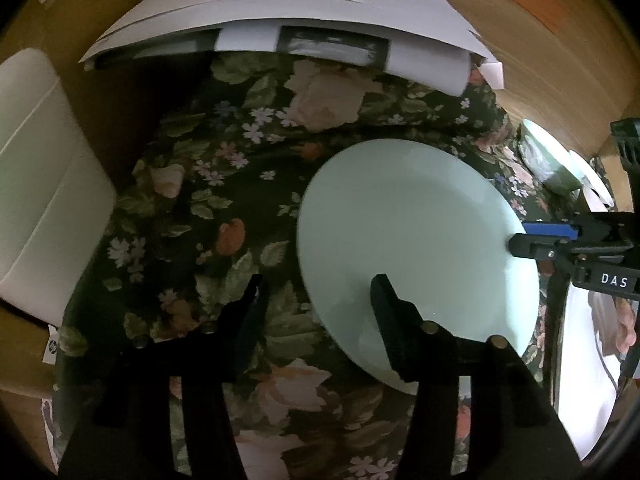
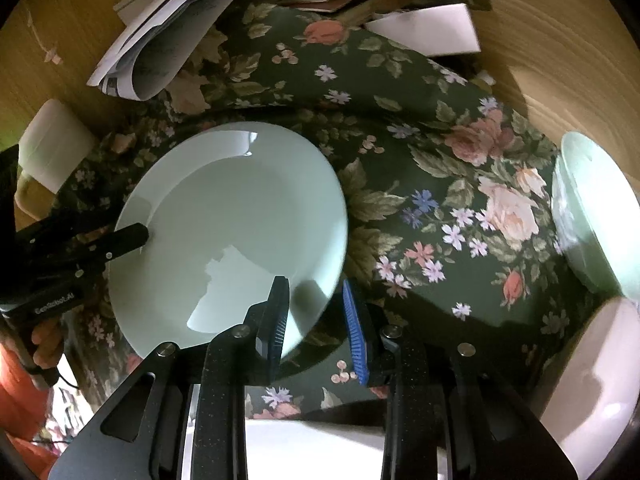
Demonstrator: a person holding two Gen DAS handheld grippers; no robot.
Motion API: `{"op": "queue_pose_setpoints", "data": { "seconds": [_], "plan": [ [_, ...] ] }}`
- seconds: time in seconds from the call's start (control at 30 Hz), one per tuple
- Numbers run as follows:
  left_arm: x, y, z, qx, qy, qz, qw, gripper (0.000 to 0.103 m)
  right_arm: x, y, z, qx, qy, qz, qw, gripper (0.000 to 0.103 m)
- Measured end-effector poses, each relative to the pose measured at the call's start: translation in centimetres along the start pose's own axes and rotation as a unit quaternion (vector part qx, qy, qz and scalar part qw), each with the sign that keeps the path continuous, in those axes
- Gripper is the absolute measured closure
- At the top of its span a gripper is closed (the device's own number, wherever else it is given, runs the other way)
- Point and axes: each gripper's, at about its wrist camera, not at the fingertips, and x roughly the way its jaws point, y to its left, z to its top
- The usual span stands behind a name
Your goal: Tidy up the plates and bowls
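A pale green plate [image 1: 416,248] lies over the floral cloth; it also shows in the right wrist view [image 2: 232,224]. My left gripper [image 1: 316,296] is open, its right finger over the plate's near rim and its left finger over the cloth. My right gripper [image 2: 316,312] is open with the plate's right edge between its fingers, the left finger above the plate and the blue-padded finger beside the rim. The right gripper appears in the left wrist view [image 1: 532,240] at the plate's right edge. A pale green bowl [image 2: 596,208] stands at the far right.
The dark floral cloth [image 2: 440,160] covers the wooden table. Stacked papers [image 1: 280,12] lie at the back. A white mug [image 2: 52,148] stands left of the plate. A white dish [image 2: 592,380] sits at the lower right. A white box [image 1: 36,184] is at the left.
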Motion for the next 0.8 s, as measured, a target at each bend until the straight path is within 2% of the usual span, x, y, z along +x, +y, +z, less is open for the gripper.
{"op": "queue_pose_setpoints", "data": {
  "seconds": [0.17,0.2,0.27,0.5,0.8],
  "plan": [
    [0.7,-1.0,0.3,0.006,0.001,-0.004,1.0000,0.053,0.3,-1.2,-0.7,0.012,0.000,0.014,1.000,0.078],
    [0.8,-1.2,0.3,0.007,0.001,-0.005,1.0000,0.053,0.5,-1.3,0.2,0.011,-0.001,0.016,1.000,0.078],
    [1.0,-1.5,0.4,0.008,0.000,-0.007,0.9999,0.053,1.0,-0.9,0.2,0.009,-0.006,0.015,1.000,0.075],
    [1.2,-1.6,0.8,-0.004,0.002,-0.014,0.9999,0.053,1.7,0.3,0.9,0.017,-0.016,0.017,1.000,0.075],
    [-1.2,-2.5,0.8,0.001,-0.029,-0.023,0.9993,0.057,-2.0,-0.2,0.8,0.005,-0.059,0.010,0.998,0.076]
  ]
}}
